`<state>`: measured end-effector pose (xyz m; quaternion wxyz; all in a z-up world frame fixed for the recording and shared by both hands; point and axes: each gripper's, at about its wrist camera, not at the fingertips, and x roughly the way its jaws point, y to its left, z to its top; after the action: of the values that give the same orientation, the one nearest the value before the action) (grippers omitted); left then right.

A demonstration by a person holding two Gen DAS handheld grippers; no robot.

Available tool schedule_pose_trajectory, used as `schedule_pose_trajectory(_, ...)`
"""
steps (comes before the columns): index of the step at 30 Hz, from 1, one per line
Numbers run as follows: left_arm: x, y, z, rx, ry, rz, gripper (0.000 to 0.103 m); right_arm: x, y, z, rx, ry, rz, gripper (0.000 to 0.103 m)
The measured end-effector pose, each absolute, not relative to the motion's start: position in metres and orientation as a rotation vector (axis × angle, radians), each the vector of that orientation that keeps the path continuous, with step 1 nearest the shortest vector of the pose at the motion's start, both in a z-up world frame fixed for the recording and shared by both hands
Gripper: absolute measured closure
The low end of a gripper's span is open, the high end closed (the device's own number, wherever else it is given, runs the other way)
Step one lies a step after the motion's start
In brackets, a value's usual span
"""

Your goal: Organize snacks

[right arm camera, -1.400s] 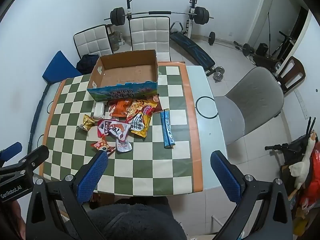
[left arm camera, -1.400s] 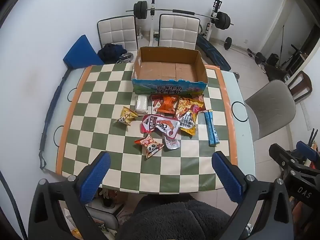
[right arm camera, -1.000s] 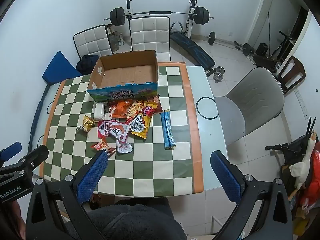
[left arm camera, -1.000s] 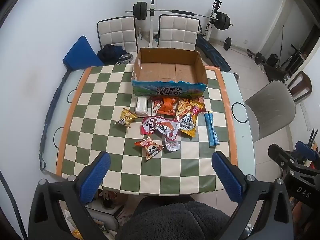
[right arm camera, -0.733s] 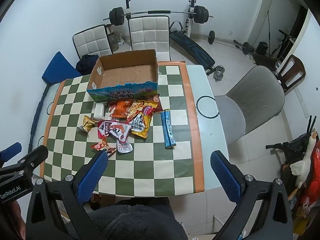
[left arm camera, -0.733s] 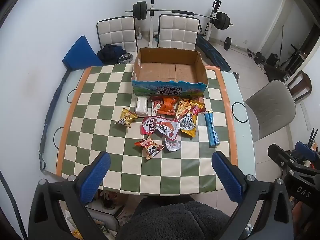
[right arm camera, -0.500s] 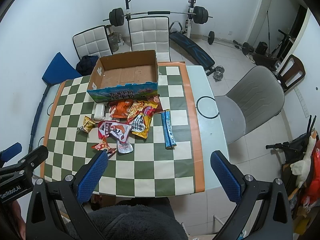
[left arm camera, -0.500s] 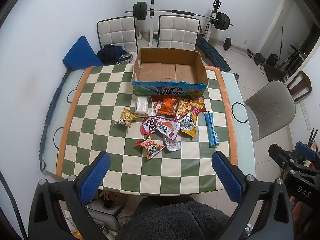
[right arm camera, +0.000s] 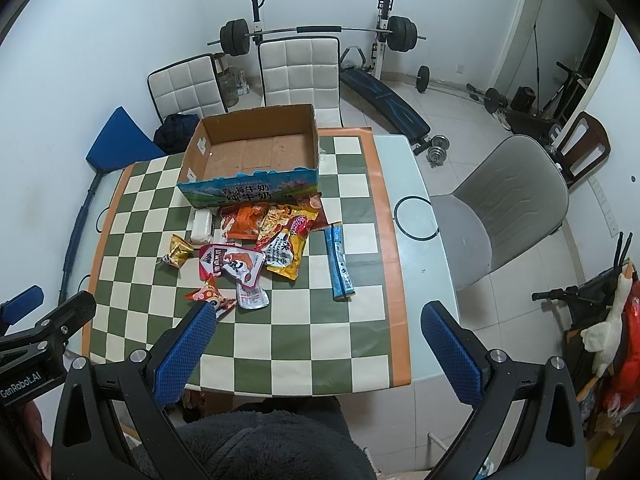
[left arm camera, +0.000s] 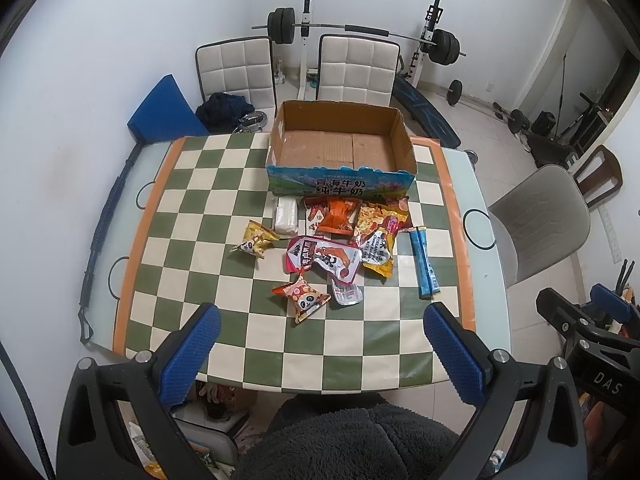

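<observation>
Foil snack packets (left arm camera: pixel 324 248) lie well beyond both spread, empty tools.

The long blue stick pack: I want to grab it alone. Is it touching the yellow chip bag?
Apart. In the left wrist view, checkered cloth shows between the blue stick pack and the yellow chip bag along its whole length.

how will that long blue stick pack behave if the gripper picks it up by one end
The long blue stick pack lies flat and narrow, so it probably droops when held by one end. Its glossy wrapper looks slippery. It seems light.
</observation>
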<state>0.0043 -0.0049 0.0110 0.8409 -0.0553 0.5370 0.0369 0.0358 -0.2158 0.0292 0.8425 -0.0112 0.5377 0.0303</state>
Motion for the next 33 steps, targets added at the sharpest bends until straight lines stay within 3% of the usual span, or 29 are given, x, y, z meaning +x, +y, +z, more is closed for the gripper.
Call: schedule_pose_trajectory(33, 0.012, 0.003, 0.029, -0.129, 1.109, 0.076, 0.000, 0.027, -0.216, 0.043, -0.025, 1.110, 0.060, 0.000)
